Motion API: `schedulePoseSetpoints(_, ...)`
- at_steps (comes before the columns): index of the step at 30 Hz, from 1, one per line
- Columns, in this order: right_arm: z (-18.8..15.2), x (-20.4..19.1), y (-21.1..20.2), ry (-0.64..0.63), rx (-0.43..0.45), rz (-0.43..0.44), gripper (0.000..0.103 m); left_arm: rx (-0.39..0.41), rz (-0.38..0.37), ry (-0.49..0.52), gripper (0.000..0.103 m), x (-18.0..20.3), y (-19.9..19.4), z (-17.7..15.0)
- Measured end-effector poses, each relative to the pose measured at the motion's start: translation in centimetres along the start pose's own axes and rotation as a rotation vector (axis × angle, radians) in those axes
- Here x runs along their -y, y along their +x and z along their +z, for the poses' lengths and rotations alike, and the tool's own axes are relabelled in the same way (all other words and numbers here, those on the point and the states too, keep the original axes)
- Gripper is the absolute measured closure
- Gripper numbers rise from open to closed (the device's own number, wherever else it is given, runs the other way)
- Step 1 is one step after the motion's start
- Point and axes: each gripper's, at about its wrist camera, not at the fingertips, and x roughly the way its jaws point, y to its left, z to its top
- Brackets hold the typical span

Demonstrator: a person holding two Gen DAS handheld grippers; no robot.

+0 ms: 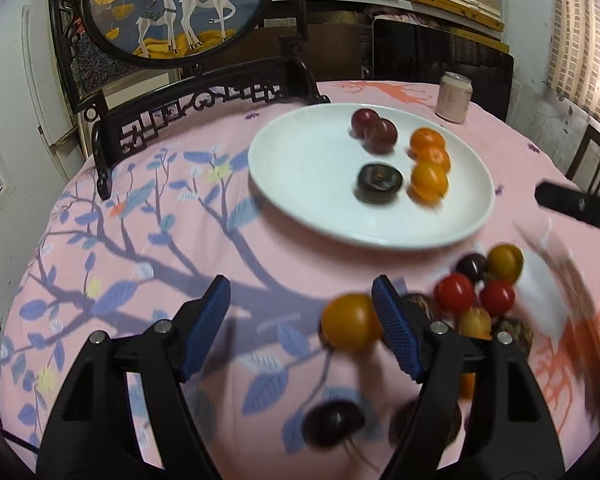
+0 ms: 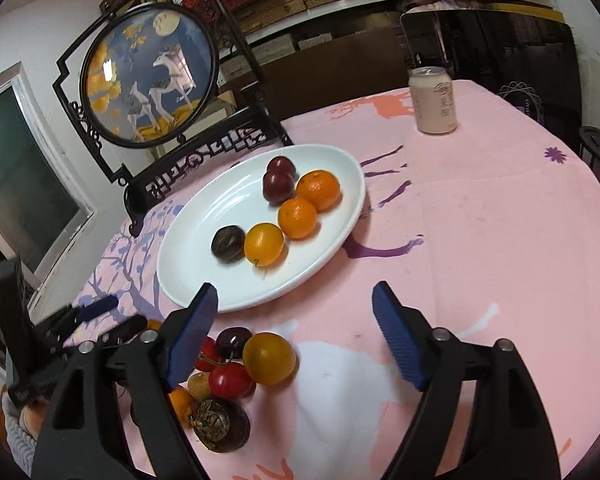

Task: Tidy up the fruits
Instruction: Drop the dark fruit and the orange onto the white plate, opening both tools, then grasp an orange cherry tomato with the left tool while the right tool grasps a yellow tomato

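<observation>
Pink tablecloth (image 2: 480, 220), white plate (image 2: 188, 276) holding fruits (image 2: 298, 212)

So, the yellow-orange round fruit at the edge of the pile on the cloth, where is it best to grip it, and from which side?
Grip the yellow-orange fruit across its widest middle, coming from above on its open right side with the right gripper, whose jaws stand open. It is round and smooth, so a grip off the middle would probably slip. Its left side touches a red cherry, leaving less room there.

Both tongs, left (image 1: 300, 300) and right (image 2: 294, 308), wide open.
</observation>
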Motion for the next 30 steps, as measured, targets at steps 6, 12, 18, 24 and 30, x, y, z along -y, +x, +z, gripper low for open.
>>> schedulePoseSetpoints(6, -0.3, -0.5, 0.2, -0.006, -0.036, 0.050, 0.023, -0.015, -0.015, 0.064, 0.028, 1.5, 0.4, -0.8)
schedulePoseSetpoints(12, -0.6, -0.8, 0.8, 0.000, -0.077, 0.075, 0.023, -0.051, -0.081, 0.014, 0.032, 0.7, 1.3, -0.8)
schedulePoseSetpoints(18, -0.7, -0.7, 0.9, 0.010, -0.092, 0.089, 0.023, -0.064, -0.157, 0.005, 0.050, 0.7, 1.3, -0.9)
schedulePoseSetpoints(24, -0.6, -0.6, 0.6, 0.014, -0.086, 0.092, 0.023, -0.089, -0.162, -0.076, 0.049, -1.7, 1.8, -0.5)
schedulePoseSetpoints(30, -0.7, -0.7, 0.8, 0.011, -0.105, 0.088, 0.023, -0.125, -0.071, 0.064, 0.055, 1.3, 2.7, -1.6)
